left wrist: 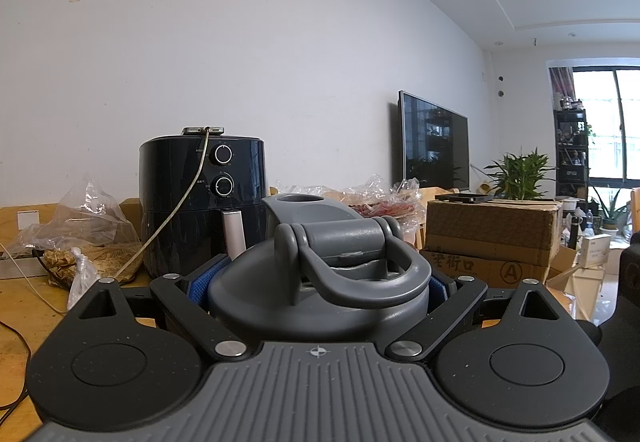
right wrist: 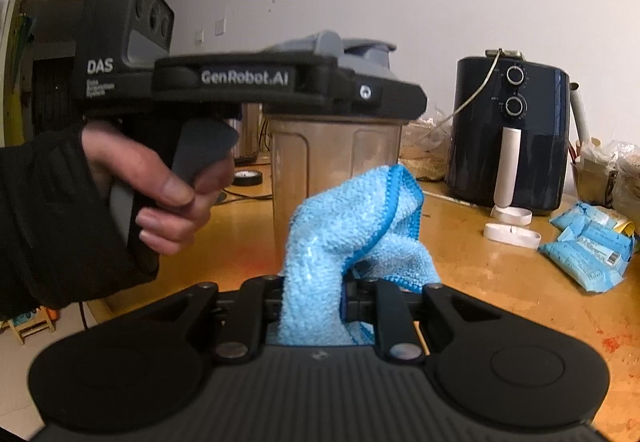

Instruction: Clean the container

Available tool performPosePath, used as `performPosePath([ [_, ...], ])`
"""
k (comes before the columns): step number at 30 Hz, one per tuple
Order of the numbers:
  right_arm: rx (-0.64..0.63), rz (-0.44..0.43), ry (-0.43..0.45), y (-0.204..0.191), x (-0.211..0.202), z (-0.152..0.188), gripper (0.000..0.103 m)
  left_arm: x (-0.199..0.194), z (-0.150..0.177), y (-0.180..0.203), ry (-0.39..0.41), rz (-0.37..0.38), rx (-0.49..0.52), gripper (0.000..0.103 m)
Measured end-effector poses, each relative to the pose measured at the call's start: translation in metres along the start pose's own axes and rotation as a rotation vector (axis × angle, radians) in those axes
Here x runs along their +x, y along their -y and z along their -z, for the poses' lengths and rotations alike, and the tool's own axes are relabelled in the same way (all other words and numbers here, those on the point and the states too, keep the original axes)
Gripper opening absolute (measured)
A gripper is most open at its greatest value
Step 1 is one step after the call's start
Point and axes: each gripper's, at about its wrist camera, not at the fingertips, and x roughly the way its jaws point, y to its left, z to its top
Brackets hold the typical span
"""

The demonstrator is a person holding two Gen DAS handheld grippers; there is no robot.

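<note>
holding the bottle (right wrist: 336,162) upright on the table (right wrist: 500,274) by its grey lid (left wrist: 320,282), the left gripper (left wrist: 320,282) steadies it while the right gripper (right wrist: 312,302), clamped on the blue cloth (right wrist: 352,226) just near of it, likely must press forward and wipe its side.

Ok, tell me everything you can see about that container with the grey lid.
The container stands upright on the wooden table. Its body is cloudy, translucent plastic with moulded panels. On top sits a grey lid with a loop handle and an open flip spout. The left gripper clamps the lid from both sides. The blue cloth in the right gripper is in front of it.
</note>
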Motion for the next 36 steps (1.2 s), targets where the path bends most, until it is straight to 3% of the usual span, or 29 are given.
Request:
performPosePath([
  [21, -0.001, 0.002, 0.197, -0.003, -0.023, -0.018, 0.012, -0.001, 0.0, -0.002, 0.0, 0.0, -0.001, 0.095],
  [36, 0.012, -0.003, 0.171, 0.0, -0.023, -0.013, 0.012, 0.0, 0.001, -0.002, 0.004, -0.002, 0.002, 0.095],
])
